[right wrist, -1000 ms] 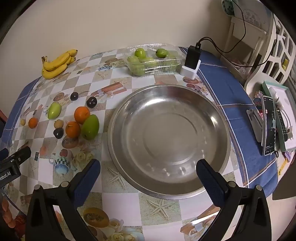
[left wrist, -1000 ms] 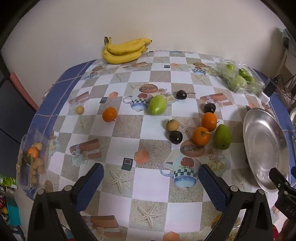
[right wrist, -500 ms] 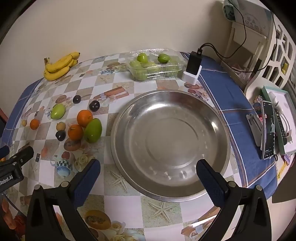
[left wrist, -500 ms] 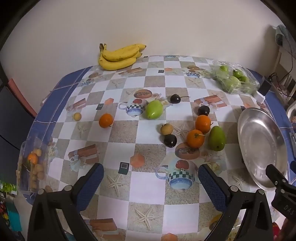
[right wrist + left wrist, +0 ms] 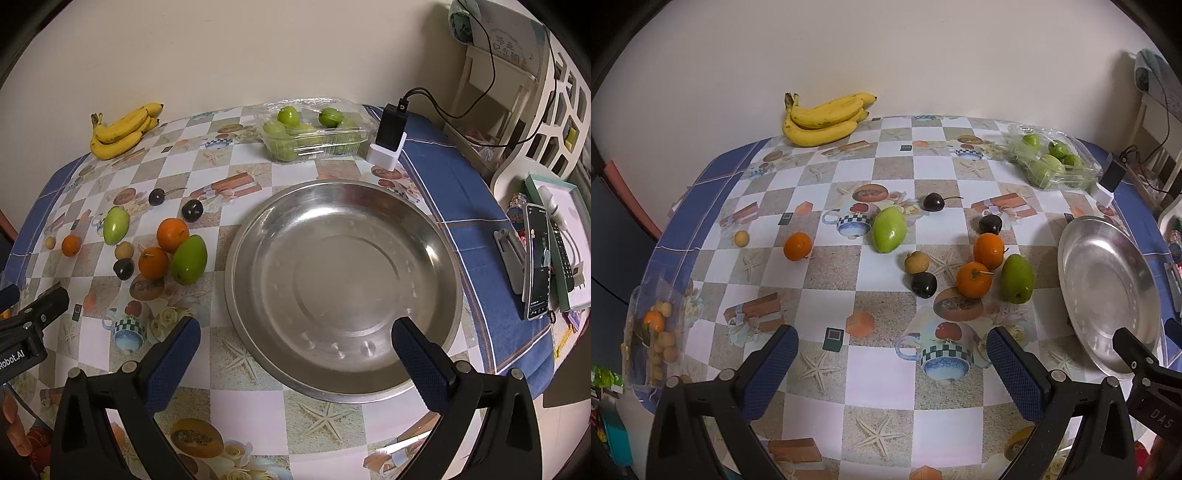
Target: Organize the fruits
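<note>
Loose fruit lies mid-table: two green mangoes (image 5: 889,229) (image 5: 1017,273), three oranges (image 5: 798,246) (image 5: 988,250) (image 5: 973,279), dark plums (image 5: 923,284) (image 5: 990,224), a cherry (image 5: 932,202) and a small brown fruit (image 5: 916,262). An empty steel plate (image 5: 343,280) (image 5: 1108,295) sits to their right. My left gripper (image 5: 892,363) is open and empty above the near table edge, short of the fruit. My right gripper (image 5: 295,354) is open and empty over the plate's near rim.
Bananas (image 5: 823,120) lie at the far edge by the wall. A clear tray of green fruit (image 5: 314,134) and a charger (image 5: 388,144) stand behind the plate. A bag of small fruit (image 5: 655,332) hangs at the left edge. A phone (image 5: 537,258) lies at right.
Both grippers have drawn back and risen a little, so the table and fruit sit lower and smaller in view. Both stay open. No fruit has moved.
</note>
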Demonstrator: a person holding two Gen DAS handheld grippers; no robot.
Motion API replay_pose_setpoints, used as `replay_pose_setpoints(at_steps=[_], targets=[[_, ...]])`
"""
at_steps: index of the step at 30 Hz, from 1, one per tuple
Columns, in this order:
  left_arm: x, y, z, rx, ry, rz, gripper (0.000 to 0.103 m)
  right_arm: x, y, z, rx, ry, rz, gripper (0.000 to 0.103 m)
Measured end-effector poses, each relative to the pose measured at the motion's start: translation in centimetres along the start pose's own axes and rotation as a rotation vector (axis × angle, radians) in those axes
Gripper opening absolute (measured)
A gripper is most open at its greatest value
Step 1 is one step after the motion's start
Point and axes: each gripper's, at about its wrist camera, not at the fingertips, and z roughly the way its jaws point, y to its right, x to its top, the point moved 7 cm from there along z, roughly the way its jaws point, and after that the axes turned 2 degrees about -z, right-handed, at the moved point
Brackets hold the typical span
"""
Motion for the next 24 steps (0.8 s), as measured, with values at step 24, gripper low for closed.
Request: replay_pose_setpoints(at_steps=[24], targets=[[-0.1, -0.04, 0.02, 0.0, 0.0, 0.001, 0.103, -0.18, -0.18, 0.21, -0.002, -0.006, -0.003, 0.103]])
